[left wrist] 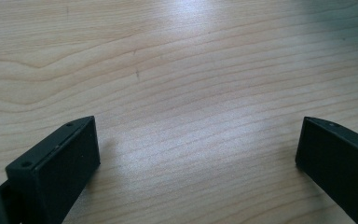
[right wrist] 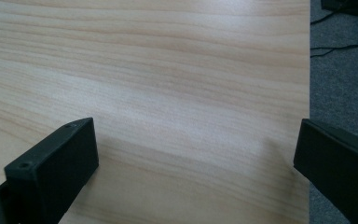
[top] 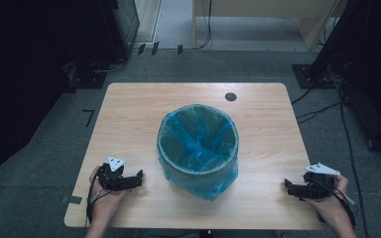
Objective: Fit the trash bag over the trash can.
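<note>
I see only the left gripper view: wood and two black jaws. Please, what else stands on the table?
Observer: A bin lined with a blue bag stands at the table's middle.
Operator: Where is my left gripper relative to it?
Observer: The left gripper rests near the front edge, left of the bin, apart from it.
Operator: And the right gripper?
Observer: The right gripper lies near the front right corner, jaws wide apart, holding nothing.
</note>
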{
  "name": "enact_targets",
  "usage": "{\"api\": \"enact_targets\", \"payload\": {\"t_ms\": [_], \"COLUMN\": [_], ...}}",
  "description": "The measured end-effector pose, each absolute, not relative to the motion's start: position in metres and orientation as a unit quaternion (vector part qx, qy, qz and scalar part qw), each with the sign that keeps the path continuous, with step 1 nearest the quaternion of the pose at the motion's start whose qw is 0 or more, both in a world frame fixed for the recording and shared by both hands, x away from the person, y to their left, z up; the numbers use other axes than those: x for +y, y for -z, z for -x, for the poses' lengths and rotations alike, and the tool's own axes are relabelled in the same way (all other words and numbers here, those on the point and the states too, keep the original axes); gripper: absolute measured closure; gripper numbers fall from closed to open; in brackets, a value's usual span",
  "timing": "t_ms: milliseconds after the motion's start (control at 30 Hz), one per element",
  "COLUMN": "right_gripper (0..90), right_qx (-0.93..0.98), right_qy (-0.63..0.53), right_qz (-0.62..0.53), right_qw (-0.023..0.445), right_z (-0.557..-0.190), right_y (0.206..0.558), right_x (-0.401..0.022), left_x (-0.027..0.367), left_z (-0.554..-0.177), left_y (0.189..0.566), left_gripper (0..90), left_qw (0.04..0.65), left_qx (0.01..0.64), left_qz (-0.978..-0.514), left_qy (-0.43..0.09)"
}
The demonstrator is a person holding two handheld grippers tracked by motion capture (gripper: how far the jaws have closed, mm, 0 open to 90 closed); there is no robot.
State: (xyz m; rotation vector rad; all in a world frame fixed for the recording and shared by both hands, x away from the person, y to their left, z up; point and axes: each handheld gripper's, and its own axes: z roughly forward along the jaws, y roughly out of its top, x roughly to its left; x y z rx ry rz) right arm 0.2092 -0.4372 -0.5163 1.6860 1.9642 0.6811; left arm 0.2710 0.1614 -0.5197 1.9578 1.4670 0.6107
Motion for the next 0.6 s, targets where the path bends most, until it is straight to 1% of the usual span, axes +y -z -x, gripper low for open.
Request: {"api": "enact_targets", "payload": {"t_ms": [167,400,600], "right_gripper": [0.0,0.0,0.0], "right_qx": [0.696,0.679,0.679], "right_qy": [-0.264,-0.291,-0.291], "right_qz": [-0.629,-0.626,-0.627], "right_qw": [0.223,0.249,0.249], "right_z": [-0.202,-0.192,-0.190], "right_y": [0.520,0.526,0.526], "right_x": [-0.442,-0.442,-0.442], "left_x": [0.161,0.161,0.161], "left_z": [-0.271,-0.271,-0.271], "left_y": [0.520,0.520,0.520], "left_gripper": [0.0,0.0,0.0], "left_qw": [0.306,0.305,0.305], "left_qx": [0.554,0.554,0.554], "left_qz": [-0.739,-0.739,-0.739], "left_qy": [-0.231,-0.231,-0.230]}}
